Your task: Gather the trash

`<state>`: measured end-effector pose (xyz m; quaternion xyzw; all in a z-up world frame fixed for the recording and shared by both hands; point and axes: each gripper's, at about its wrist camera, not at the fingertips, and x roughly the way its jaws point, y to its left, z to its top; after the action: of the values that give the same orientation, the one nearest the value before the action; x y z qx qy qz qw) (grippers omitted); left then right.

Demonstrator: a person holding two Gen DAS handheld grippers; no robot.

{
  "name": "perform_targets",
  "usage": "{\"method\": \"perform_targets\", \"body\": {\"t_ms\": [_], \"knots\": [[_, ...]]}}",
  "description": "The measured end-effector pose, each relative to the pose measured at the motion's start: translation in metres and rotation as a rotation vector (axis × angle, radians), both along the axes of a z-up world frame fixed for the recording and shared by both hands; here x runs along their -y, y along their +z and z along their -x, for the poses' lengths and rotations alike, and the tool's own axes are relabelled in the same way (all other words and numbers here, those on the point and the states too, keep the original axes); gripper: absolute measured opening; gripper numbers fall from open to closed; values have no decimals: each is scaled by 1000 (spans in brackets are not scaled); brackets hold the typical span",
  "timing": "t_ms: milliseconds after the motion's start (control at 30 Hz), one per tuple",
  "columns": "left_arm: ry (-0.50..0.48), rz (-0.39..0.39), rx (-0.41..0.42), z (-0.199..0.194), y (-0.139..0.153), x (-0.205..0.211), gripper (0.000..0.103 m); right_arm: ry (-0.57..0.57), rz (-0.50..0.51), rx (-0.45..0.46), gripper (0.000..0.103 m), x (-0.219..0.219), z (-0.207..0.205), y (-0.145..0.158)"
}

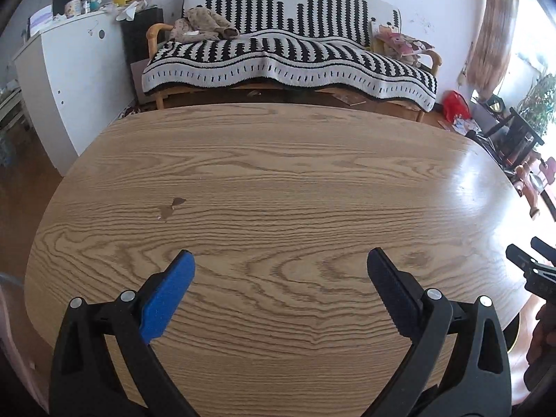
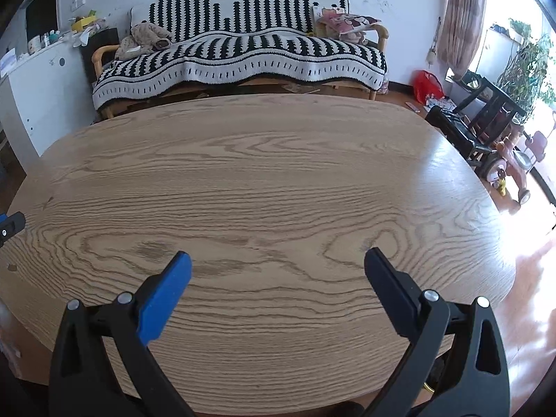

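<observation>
Both grippers hover over a bare wooden table (image 1: 278,180), also seen in the right wrist view (image 2: 264,173). My left gripper (image 1: 280,259) is open and empty, jaws wide apart. My right gripper (image 2: 278,260) is open and empty too. The right gripper's tips (image 1: 524,260) show at the right edge of the left wrist view. A tip of the left gripper (image 2: 10,224) shows at the left edge of the right wrist view. A small dark stain (image 1: 172,206) marks the table left of centre. No trash item shows on the table.
A sofa with a black-and-white striped blanket (image 1: 288,59) stands behind the table. A white cabinet (image 1: 66,80) with clutter on top stands at the left. A red bag (image 1: 455,104), dark chairs (image 2: 486,118) and a toy tricycle (image 2: 510,170) are on the floor at right.
</observation>
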<state>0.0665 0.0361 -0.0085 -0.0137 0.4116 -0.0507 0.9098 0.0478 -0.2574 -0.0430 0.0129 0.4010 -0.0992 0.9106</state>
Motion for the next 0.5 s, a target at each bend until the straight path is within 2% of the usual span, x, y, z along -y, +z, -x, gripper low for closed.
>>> {"method": "perform_targets", "body": {"t_ms": [500], "knots": [[18,-6,2,3,-1,-3,96,-3,-21,13,96,4,2,5]]}}
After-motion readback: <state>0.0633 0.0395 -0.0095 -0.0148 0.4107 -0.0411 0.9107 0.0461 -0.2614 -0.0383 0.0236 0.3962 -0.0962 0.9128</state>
